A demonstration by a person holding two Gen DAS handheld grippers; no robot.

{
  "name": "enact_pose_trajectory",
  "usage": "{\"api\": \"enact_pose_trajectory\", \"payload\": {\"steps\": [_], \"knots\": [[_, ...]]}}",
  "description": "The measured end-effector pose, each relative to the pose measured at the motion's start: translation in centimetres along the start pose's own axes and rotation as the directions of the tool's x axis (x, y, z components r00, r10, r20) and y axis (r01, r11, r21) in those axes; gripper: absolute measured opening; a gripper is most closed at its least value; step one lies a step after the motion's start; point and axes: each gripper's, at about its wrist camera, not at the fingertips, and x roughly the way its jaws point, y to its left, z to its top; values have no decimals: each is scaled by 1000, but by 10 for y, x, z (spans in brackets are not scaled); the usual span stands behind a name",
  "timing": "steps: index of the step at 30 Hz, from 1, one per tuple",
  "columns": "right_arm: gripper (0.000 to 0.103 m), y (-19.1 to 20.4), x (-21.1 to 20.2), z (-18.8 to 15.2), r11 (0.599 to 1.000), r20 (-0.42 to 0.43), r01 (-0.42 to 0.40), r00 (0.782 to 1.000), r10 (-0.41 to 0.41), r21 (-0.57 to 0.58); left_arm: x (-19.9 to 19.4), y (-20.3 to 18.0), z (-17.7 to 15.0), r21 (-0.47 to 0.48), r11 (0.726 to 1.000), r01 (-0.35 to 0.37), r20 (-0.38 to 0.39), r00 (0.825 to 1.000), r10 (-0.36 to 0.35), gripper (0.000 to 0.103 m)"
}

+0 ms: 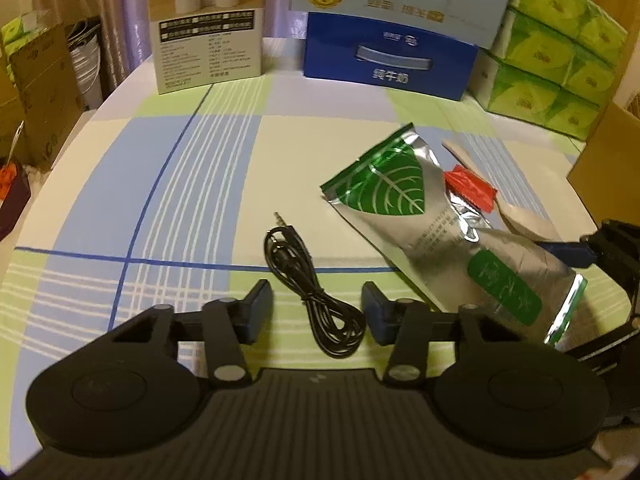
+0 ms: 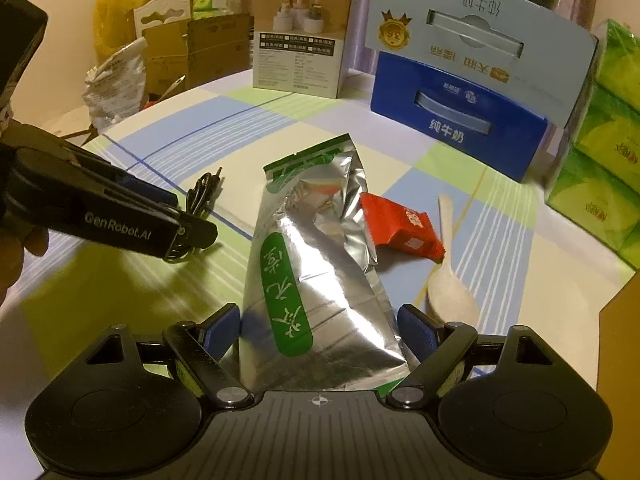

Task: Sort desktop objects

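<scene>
Silver pouch point(image 2: 320, 280) between spread right tool point(image 2: 320, 332); left tool point(image 1: 318, 304) straddles cable point(image 1: 316, 292).

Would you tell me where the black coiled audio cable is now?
In the left wrist view, the black coiled audio cable lies between the open left claw, left of the silver foil pouch.

The left gripper point(image 2: 192, 224) bore "GenRobot.AI"; behind it, the blue milk carton point(image 2: 452, 120) read "纯牛奶", and the pale box point(image 2: 472, 28) above that carton showed "3.6".
</scene>
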Motion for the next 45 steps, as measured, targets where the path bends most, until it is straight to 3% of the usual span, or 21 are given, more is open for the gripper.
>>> {"api": "enact_pose_trajectory", "payload": {"steps": [2, 6, 10, 14, 18, 24, 28, 32, 33, 40, 45], "knots": [[77, 2, 0, 1, 1000, 1, 3, 1000, -3, 0, -1, -2, 0, 9, 1000, 10, -4, 1000, -10, 29], [70, 3, -4, 0, 999, -5, 6, 1000, -6, 31, -5, -7, -2, 42, 999, 10, -12, 1000, -9, 23], [62, 2, -17, -4, 995, -23, -11, 1000, 14, 98, -12, -8, -9, 63, 998, 15, -34, 999, -13, 23], [53, -1, -38, -14, 971, -41, -37, 998, 48, 234, -27, -13, -21, 97, 995, 29, -71, 997, -22, 22], [51, 4, -67, -36, 943, -58, -31, 997, 53, 331, -45, -24, -39, 120, 991, 53, -99, 994, -41, 22], [51, 20, -114, -65, 932, -105, 30, 994, 9, 362, -81, -49, -74, 170, 980, 106, -137, 987, -83, 22], [53, 33, -138, -84, 935, -129, 73, 991, -29, 347, -100, -61, -97, 170, 976, 134, -146, 983, -110, 23], [79, 32, -150, -91, 928, -86, 81, 995, -53, 363, -107, -65, -106, 164, 977, 138, -136, 984, -116, 34], [81, 30, -151, -90, 926, -74, 84, 995, -61, 367, -107, -64, -105, 160, 977, 138, -130, 984, -118, 35], [83, 26, -138, -90, 919, -78, 93, 995, -68, 384, -95, -61, -101, 100, 987, 124, -114, 987, -113, 36], [83, 23, -132, -90, 916, -74, 98, 994, -75, 390, -90, -64, -99, 118, 987, 108, -102, 990, -96, 34]]}}
